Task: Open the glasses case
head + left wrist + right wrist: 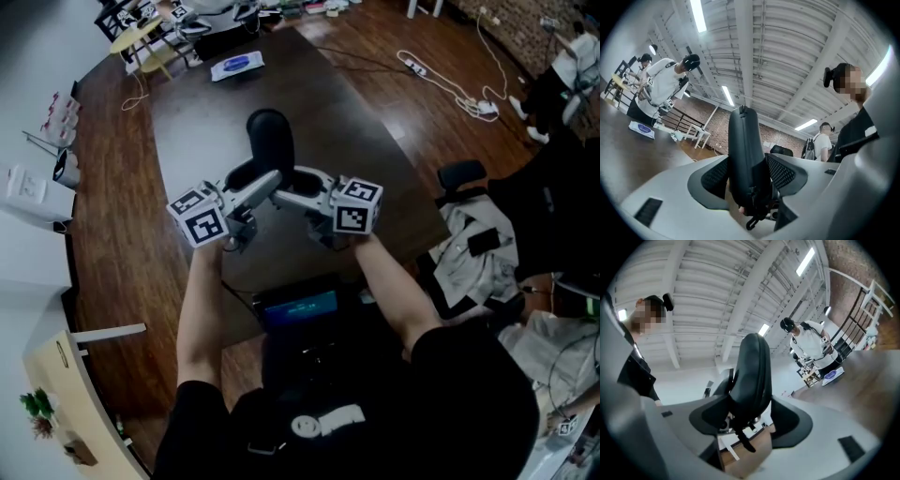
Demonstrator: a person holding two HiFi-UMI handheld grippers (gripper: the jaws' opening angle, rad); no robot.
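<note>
Black glasses case (270,141) upright above desk (187,131); left tongs (749,176) clamp its lower end; right tongs (751,418) parted, loosely straddling same end.

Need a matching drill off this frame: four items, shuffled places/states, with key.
1 glasses case
2 blue-and-white pad
3 white power strip
4 left gripper

A on the wooden floor
B far end of the table
C black, standing upright
D shut on the glasses case

Pairs: 1-C, 2-B, 3-A, 4-D
</note>
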